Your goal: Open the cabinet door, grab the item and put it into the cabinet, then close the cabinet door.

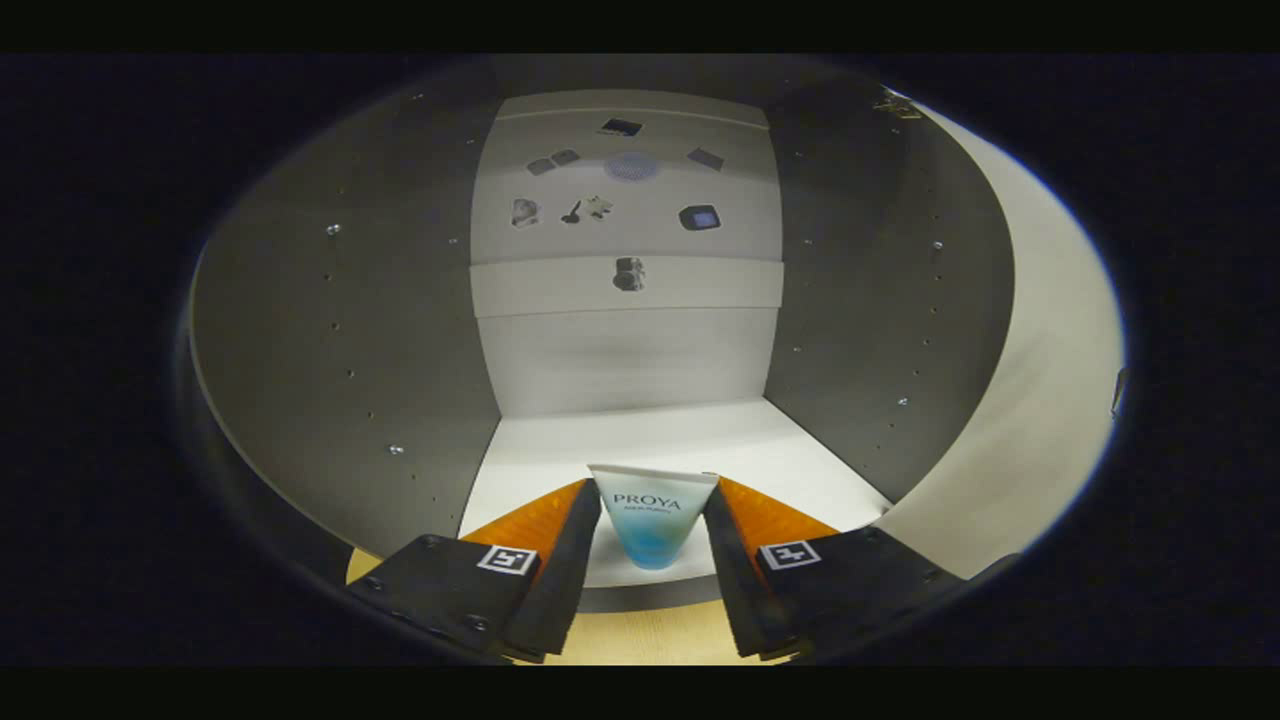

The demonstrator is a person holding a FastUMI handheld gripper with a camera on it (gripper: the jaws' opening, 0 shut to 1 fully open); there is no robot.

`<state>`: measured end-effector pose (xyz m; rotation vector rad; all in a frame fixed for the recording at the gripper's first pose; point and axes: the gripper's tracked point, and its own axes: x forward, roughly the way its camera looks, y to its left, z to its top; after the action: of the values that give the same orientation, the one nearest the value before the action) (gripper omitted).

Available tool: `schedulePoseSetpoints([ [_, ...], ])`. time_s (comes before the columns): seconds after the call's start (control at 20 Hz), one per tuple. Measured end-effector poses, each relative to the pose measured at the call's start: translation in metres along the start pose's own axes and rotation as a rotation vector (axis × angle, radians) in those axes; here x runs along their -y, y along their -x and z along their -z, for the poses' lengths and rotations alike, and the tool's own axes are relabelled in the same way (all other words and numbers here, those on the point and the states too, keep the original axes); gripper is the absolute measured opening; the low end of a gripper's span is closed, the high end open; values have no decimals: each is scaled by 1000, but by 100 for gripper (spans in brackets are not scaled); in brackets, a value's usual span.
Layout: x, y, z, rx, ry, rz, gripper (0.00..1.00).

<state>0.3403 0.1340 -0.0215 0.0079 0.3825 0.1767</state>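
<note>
Two fingers [566, 530] clamp the tube [652, 515] from either side, so the gripper [652, 540] holds it at 12 o'clock, dead ahead, its long axis upright with the wide crimped end on top. It hangs just over the front lip of the cabinet floor [700, 440], which runs open and bare to the back wall [628, 360]. Grey side walls [340, 350] stand well clear at 9 and 3 o'clock; the open door [1040, 350] swings away at 3. Going straight in looks unobstructed.

Tube [651, 520] sits between the gripper [651, 500] fingers, both pressing it. Cabinet [350, 330] floor lies just beyond the tube; its open door [1040, 400] stands right of the tube.
</note>
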Motion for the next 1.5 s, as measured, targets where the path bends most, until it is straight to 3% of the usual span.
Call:
schedulePoseSetpoints([
  [0.05, 1, 9, -4, 18, 2, 2, 69],
  [0.15, 1, 33, -9, 59, -3, 2, 82],
  [0.4, 3, 119, 3, 173, -11, -7, 98],
  [0.7, 46, 233, 58, 229, 0, 84, 98],
  [1.15, 161, 386, 112, 278, -70, 328, 98],
  [1.5, 287, 440, 136, 285, -155, 538, 97],
])
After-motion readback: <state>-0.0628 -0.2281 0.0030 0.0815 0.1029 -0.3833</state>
